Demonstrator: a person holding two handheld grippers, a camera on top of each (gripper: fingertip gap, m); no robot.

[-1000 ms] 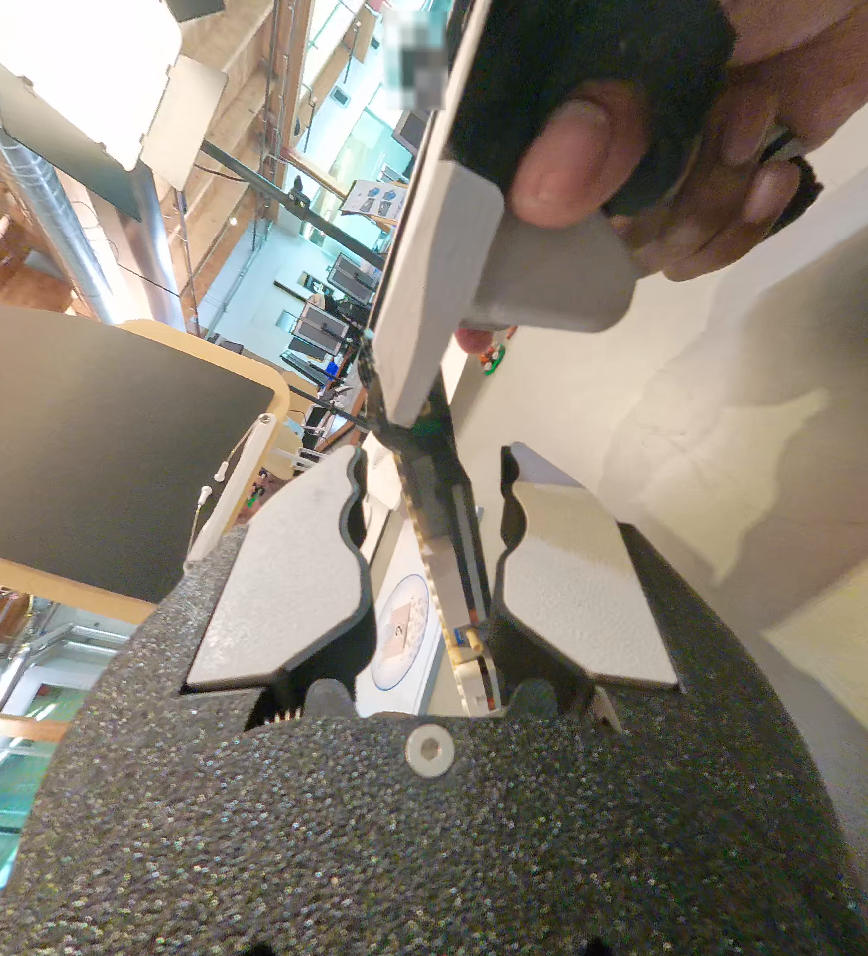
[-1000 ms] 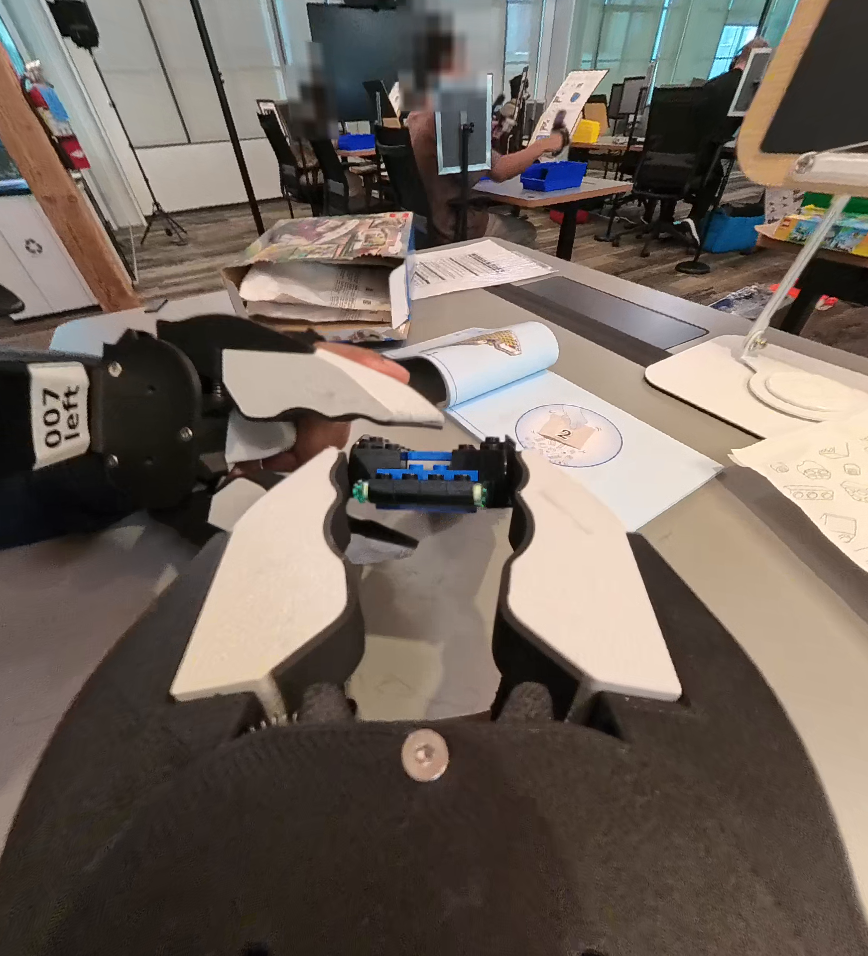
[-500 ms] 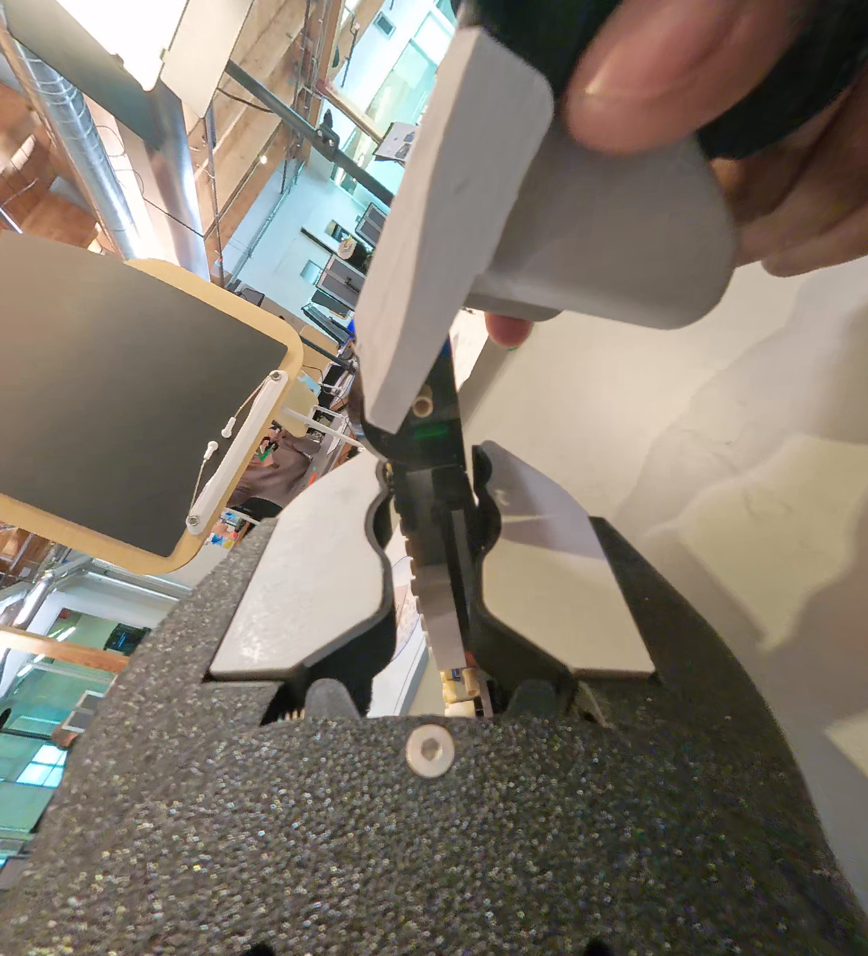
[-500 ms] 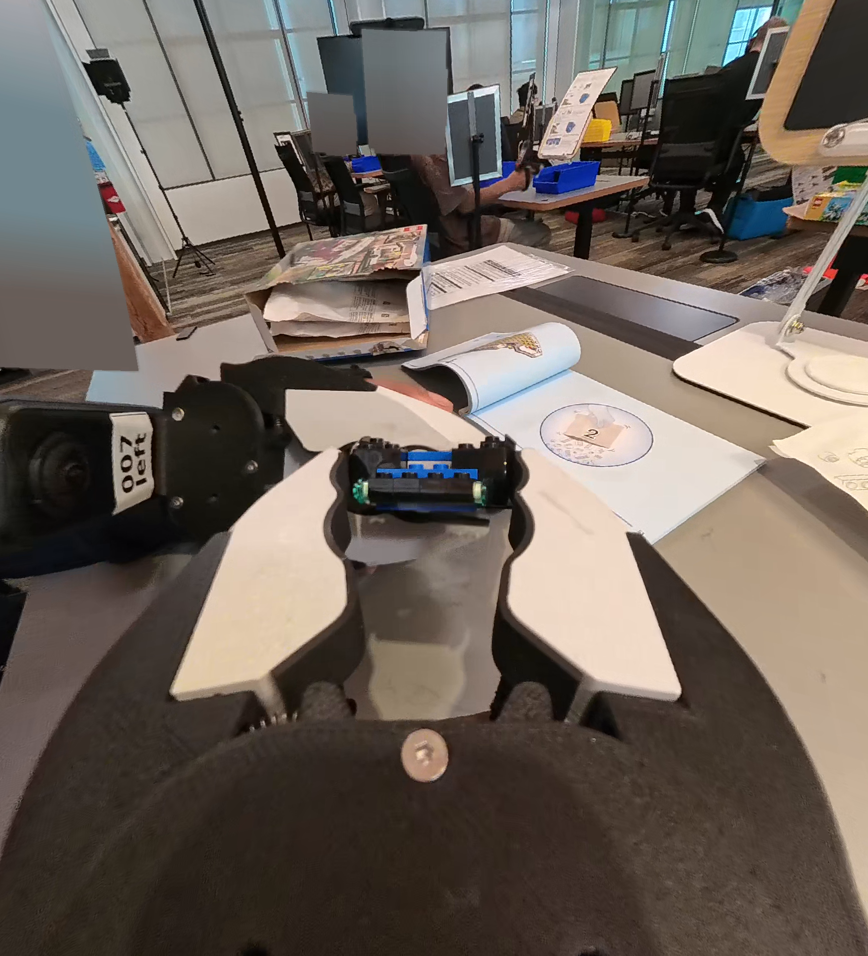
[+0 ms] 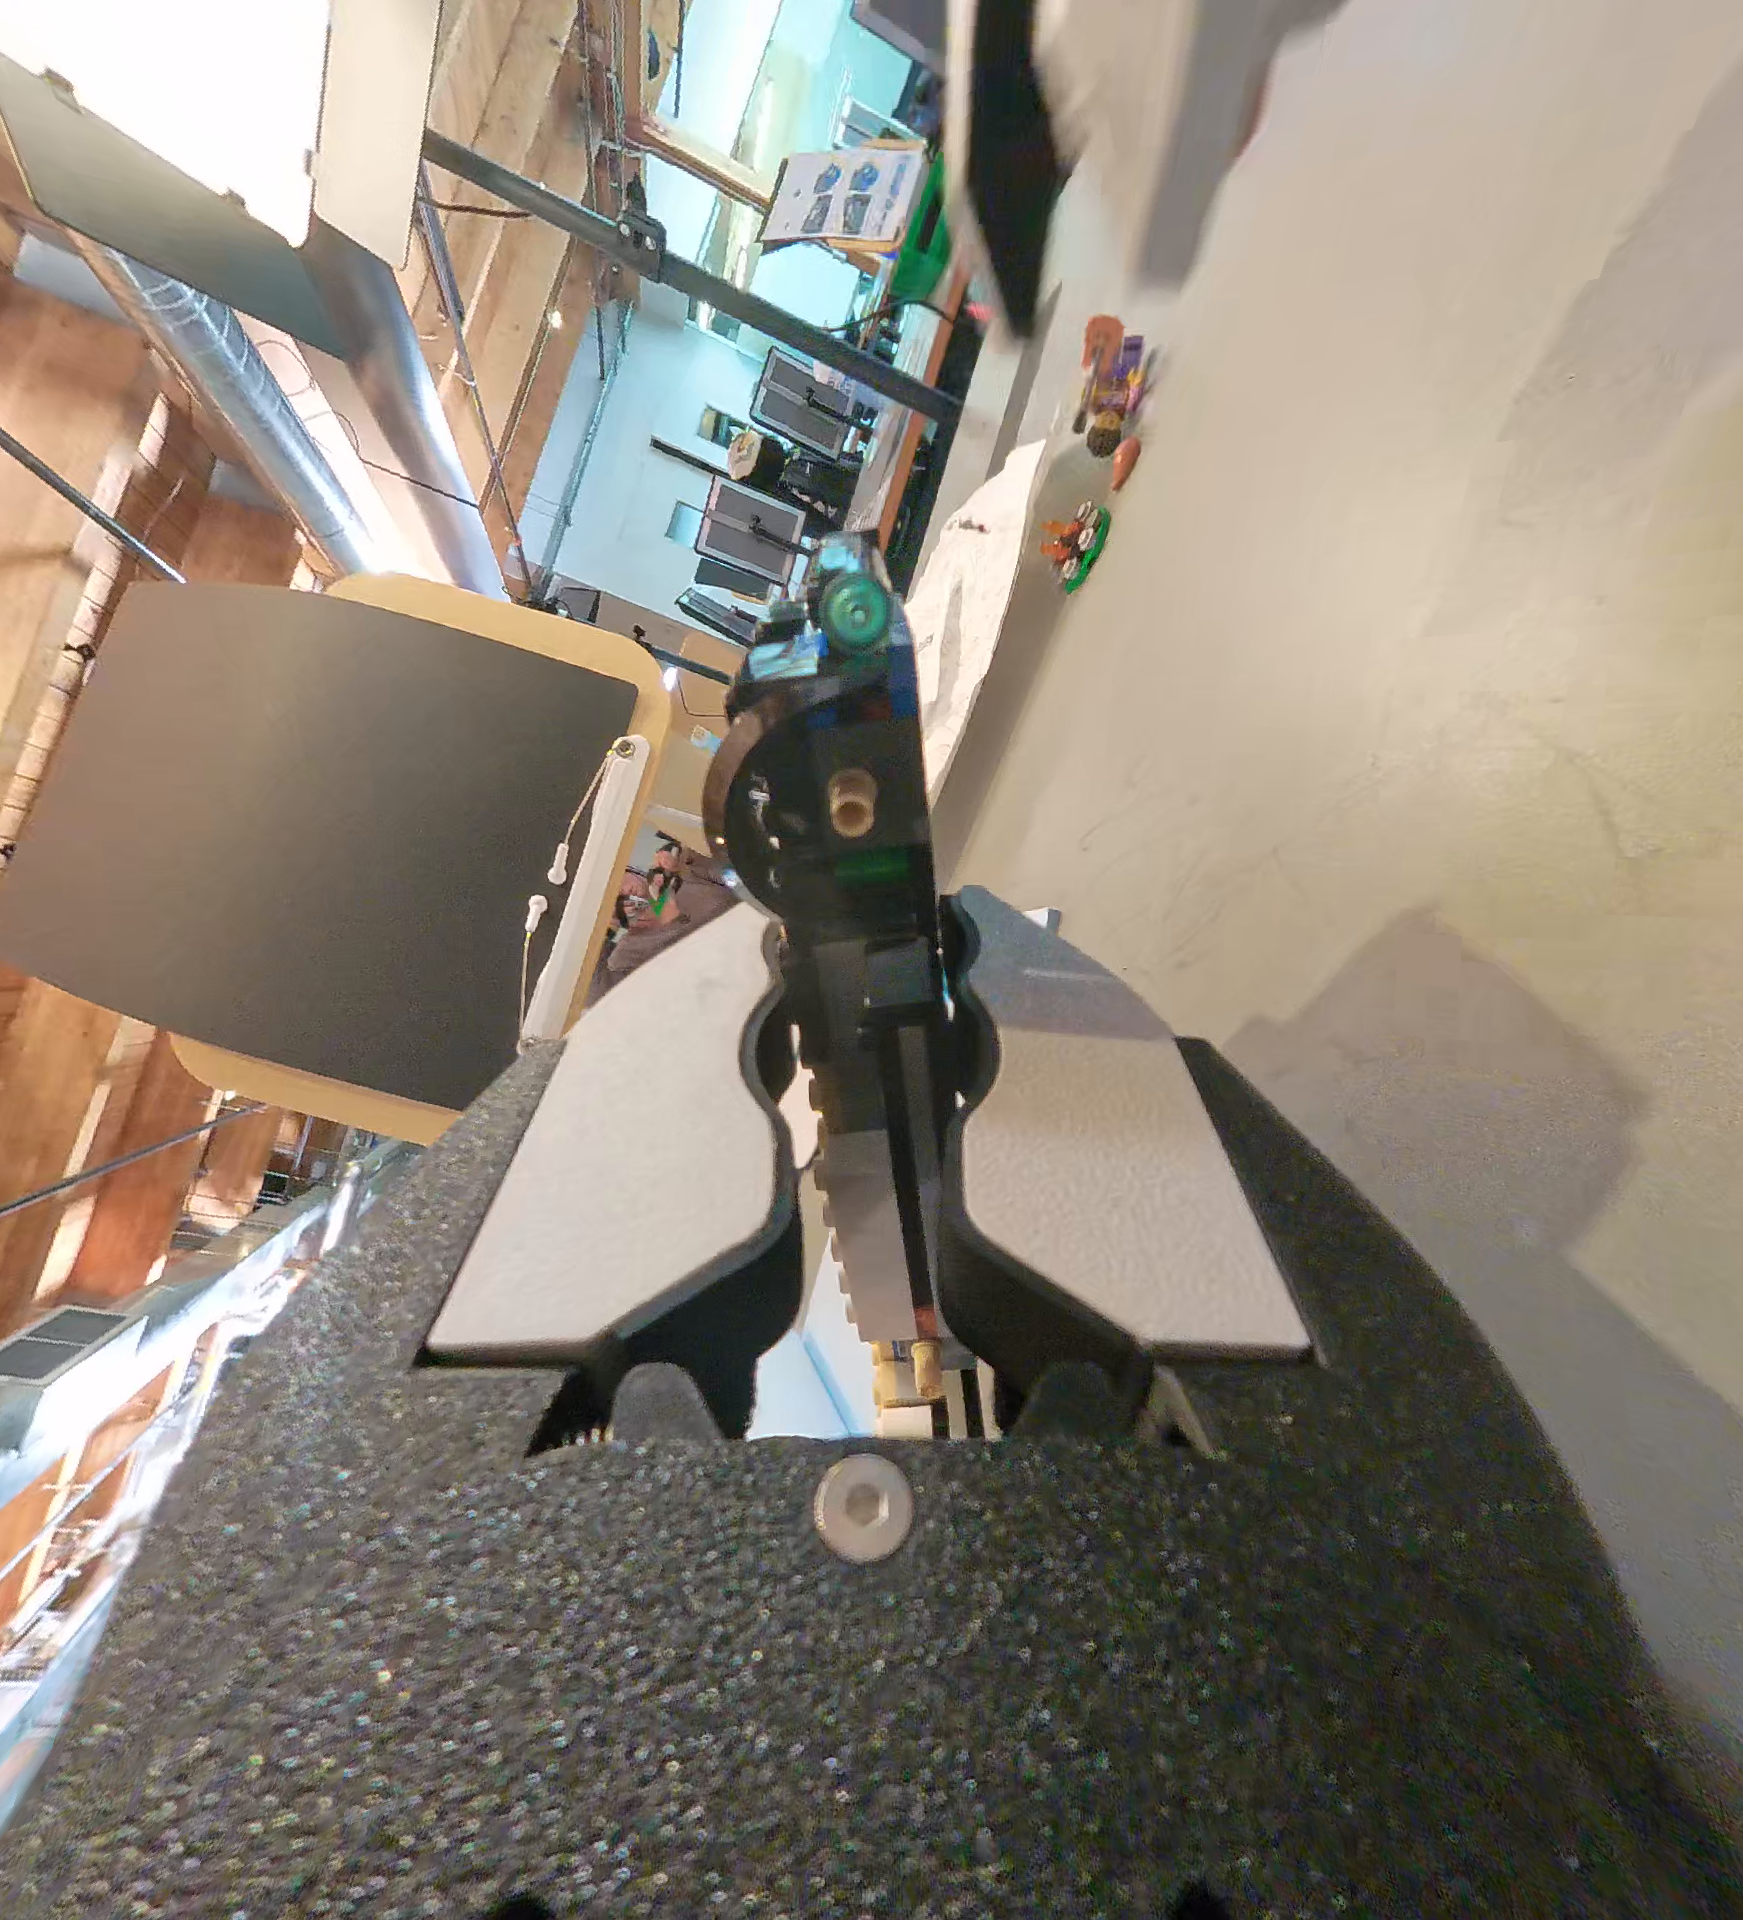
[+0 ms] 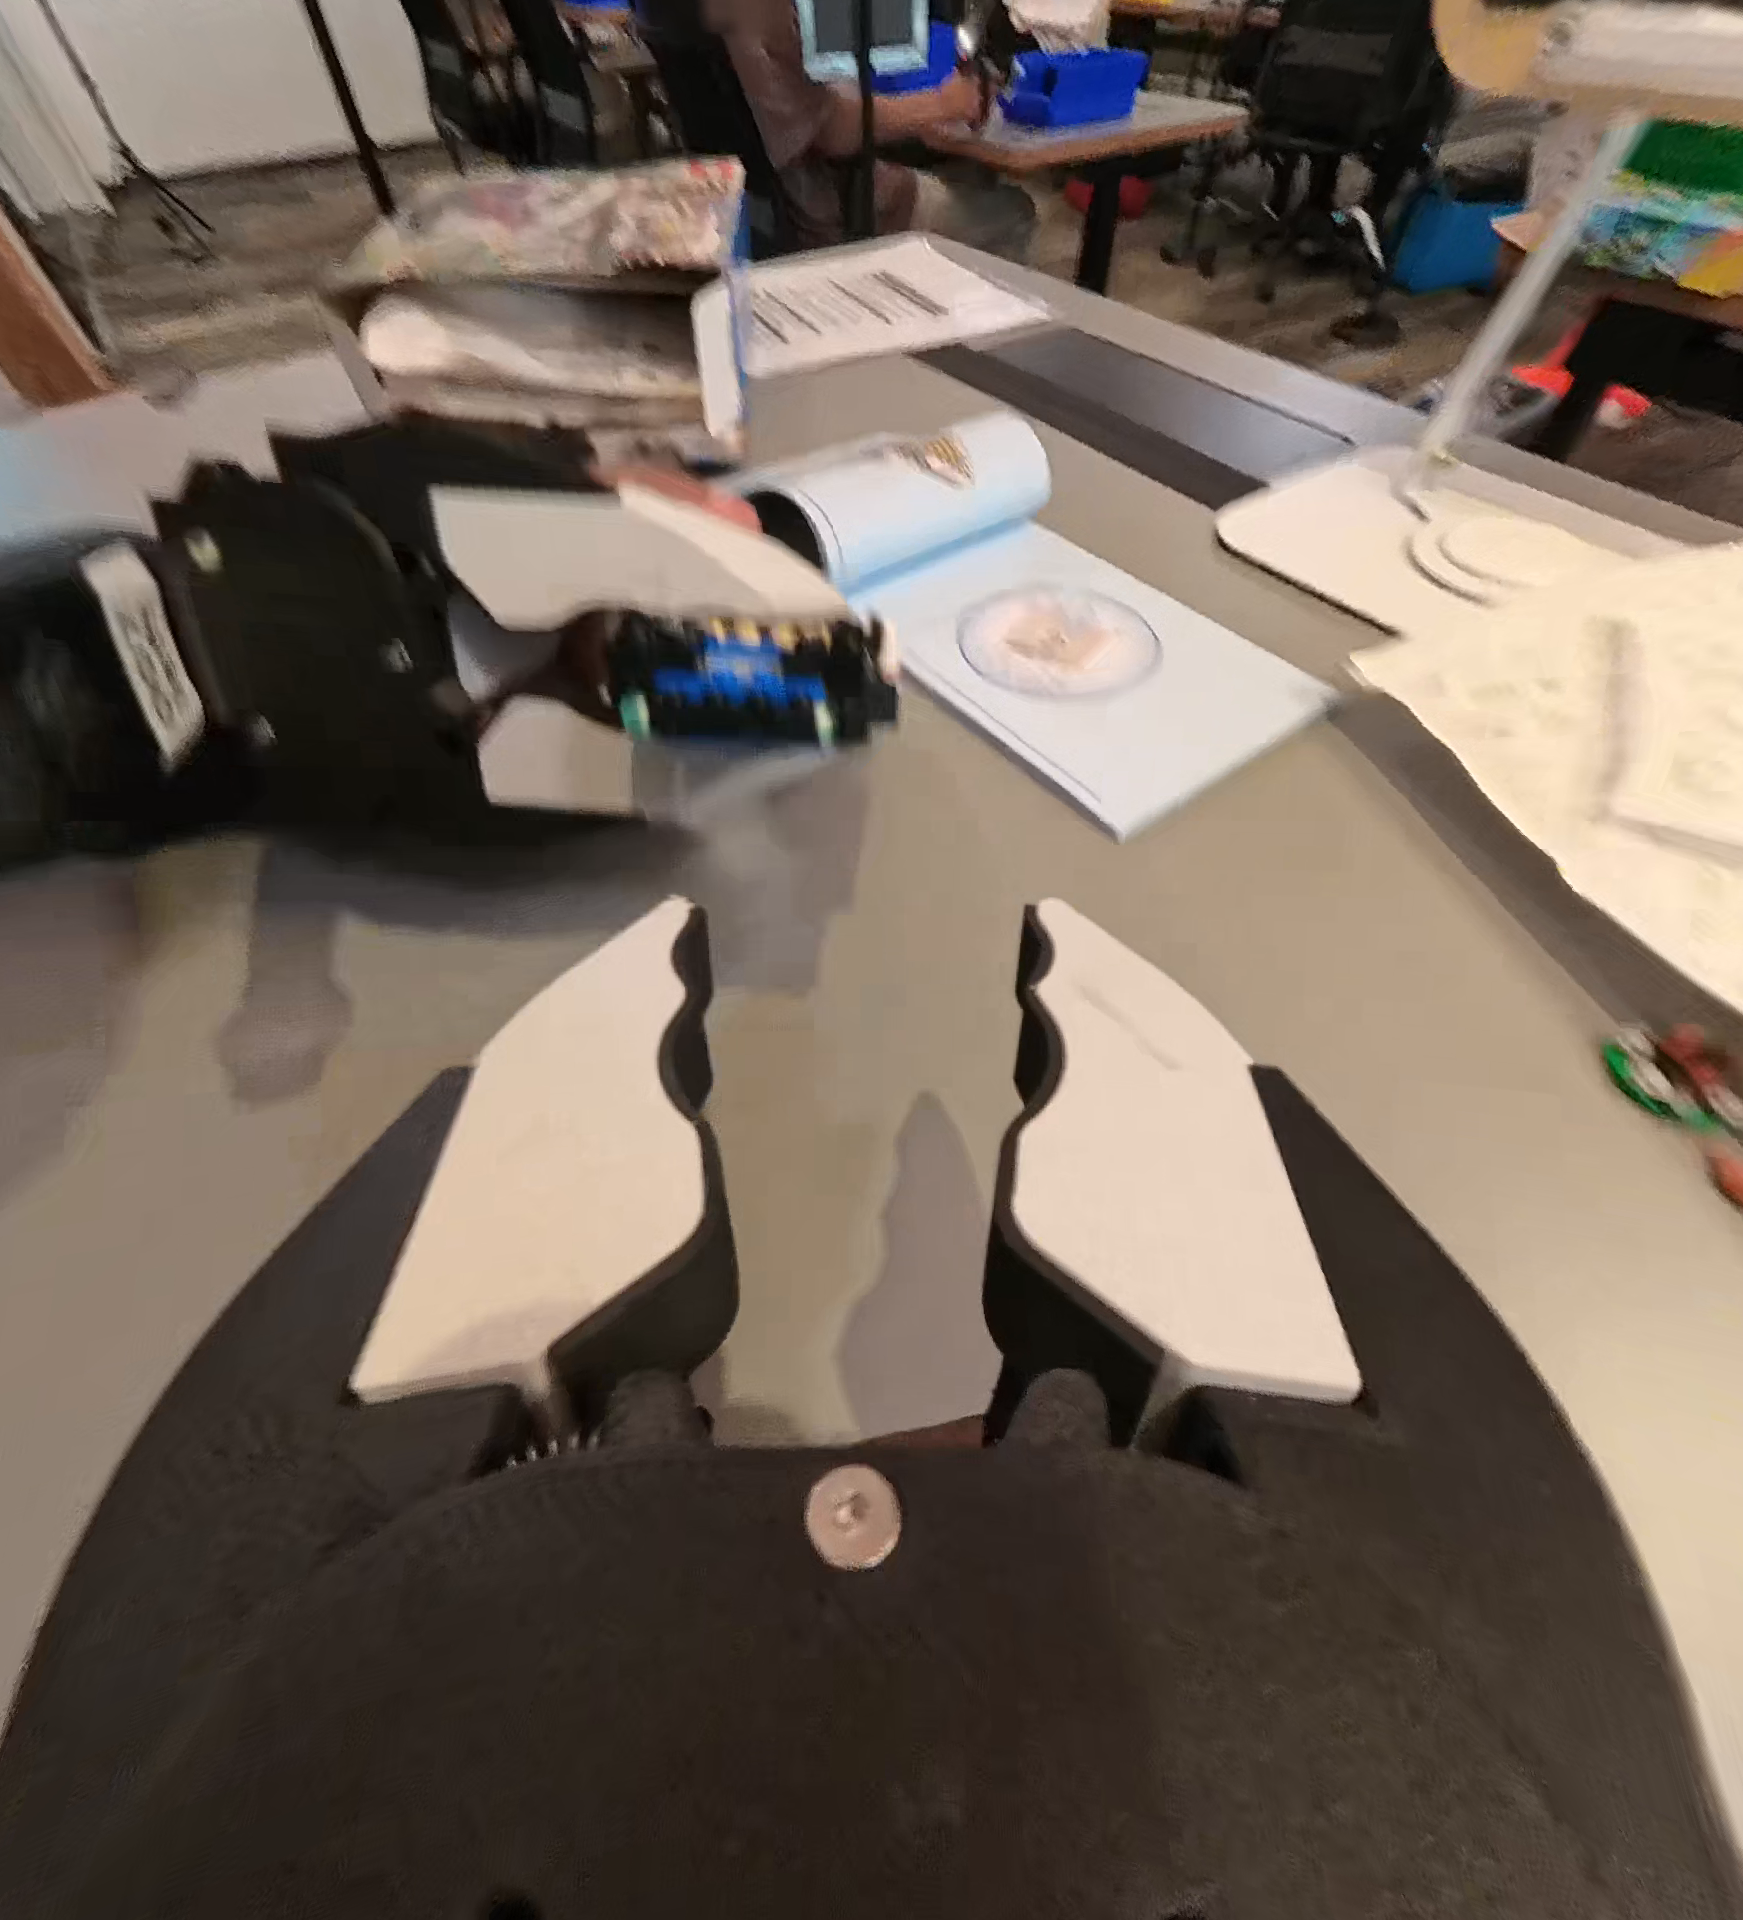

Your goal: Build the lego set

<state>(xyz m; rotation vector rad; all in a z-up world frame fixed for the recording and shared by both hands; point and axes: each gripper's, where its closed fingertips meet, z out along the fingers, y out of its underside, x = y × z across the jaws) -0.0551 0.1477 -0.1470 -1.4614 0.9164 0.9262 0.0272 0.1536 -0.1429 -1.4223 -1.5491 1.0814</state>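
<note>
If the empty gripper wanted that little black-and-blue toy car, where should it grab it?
Probably across the toy car's free end by the green studs, approaching from the front, jaws straddling its narrow width. The left gripper already clamps the other end.

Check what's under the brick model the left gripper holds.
Under the black-and-blue brick model, clamped in the left gripper, lies bare grey table carrying only its shadow. The model's underside is hidden in this view.

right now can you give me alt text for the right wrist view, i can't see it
The right tongs stand open with nothing between them, over a grey table. Ahead to the left, the left tongs grip a black and blue brick model. An open light-blue booklet lies beyond, and small loose brick pieces lie to the right.
</note>
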